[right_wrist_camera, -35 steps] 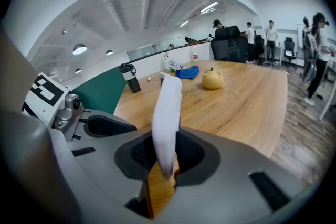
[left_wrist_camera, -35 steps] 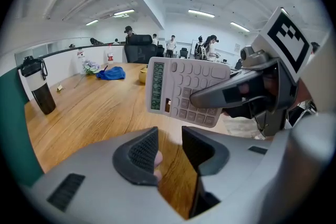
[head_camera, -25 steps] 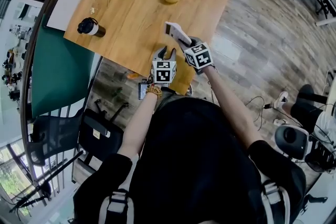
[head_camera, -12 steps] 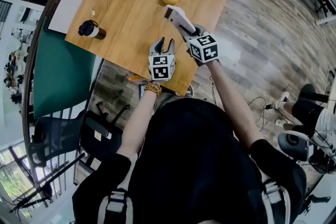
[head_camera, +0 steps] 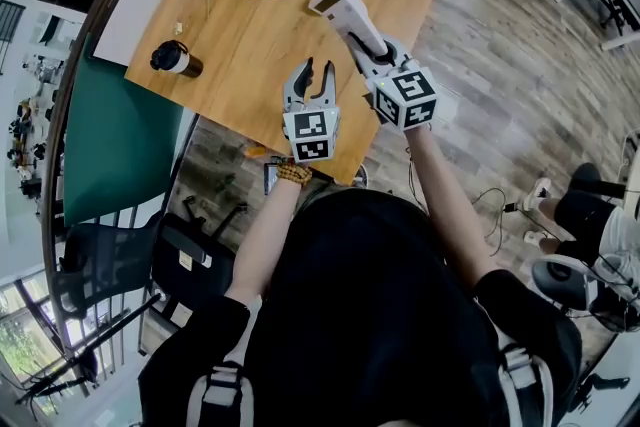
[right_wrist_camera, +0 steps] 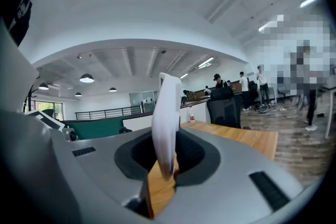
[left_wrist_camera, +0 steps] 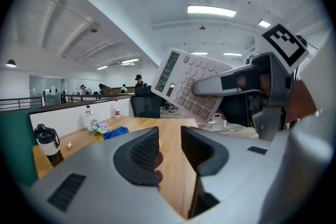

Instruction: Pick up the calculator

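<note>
Item: calculator, lifted clear, showing over the far right part of the table.
Holder: I have my right gripper pinching its near end. Its long axis runs away from the jaws toward far-left.
Spare: my left gripper, just left of it and nearer. Its jaws are spread, have just narrowed slightly, and have nothing between them.
I judge the pickup made.

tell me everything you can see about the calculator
The calculator is a slim, white, plastic-looking slab with a dark display strip at one end and rows of pale grey keys. The right gripper clamps its keypad end between both jaws, holding it tilted above the wooden table; nothing else touches it.
</note>
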### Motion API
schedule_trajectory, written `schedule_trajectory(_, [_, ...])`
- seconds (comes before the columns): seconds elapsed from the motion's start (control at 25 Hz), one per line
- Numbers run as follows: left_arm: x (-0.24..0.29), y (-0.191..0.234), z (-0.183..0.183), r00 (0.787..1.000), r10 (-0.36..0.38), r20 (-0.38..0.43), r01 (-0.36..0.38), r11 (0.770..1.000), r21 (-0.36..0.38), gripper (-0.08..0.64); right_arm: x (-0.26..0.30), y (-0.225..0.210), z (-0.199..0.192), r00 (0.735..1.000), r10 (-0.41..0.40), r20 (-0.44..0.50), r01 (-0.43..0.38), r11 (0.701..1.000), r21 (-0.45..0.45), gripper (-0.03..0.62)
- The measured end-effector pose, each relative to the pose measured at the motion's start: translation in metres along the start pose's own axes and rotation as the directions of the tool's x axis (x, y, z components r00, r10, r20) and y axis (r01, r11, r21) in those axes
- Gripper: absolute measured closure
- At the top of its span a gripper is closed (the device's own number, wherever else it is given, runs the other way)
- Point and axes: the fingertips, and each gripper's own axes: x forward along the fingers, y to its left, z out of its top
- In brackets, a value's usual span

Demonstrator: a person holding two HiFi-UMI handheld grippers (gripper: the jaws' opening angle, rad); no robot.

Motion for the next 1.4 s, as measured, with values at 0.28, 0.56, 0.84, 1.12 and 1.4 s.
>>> schedule_trajectory(0.28, [-0.015,-0.001,0.047,0.988,0.053,0.146,-0.048,0.998,-0.035,0.425,-0.028,0.0,0.026,0.993,-0.019,0.116,0.014,0.999,0.044,0.52])
schedule_trajectory(0.56, [-0.03,-0.01,0.067,0.972,0.069,0.225,-0.061,0.997,-0.041,0.436,-0.046,0.0,0.018,0.988,-0.053,0.147,0.047,0.998,0.045,0.52])
schedule_trajectory(0.84, [-0.033,-0.019,0.046,0.977,0.063,0.204,-0.055,0.997,-0.046,0.441,-0.055,-0.001,-0.009,0.991,-0.079,0.111,0.071,0.995,0.076,0.52])
schedule_trajectory(1.12, [-0.037,-0.024,0.025,0.985,0.06,0.164,-0.052,0.997,-0.048,0.446,-0.063,0.003,-0.043,0.994,-0.097,0.057,0.091,0.991,0.1,0.52])
schedule_trajectory(1.4, [-0.045,-0.023,0.014,0.986,0.071,0.148,-0.064,0.997,-0.053,0.456,-0.068,0.012,-0.06,0.995,-0.099,0.016,0.098,0.992,0.074,0.52])
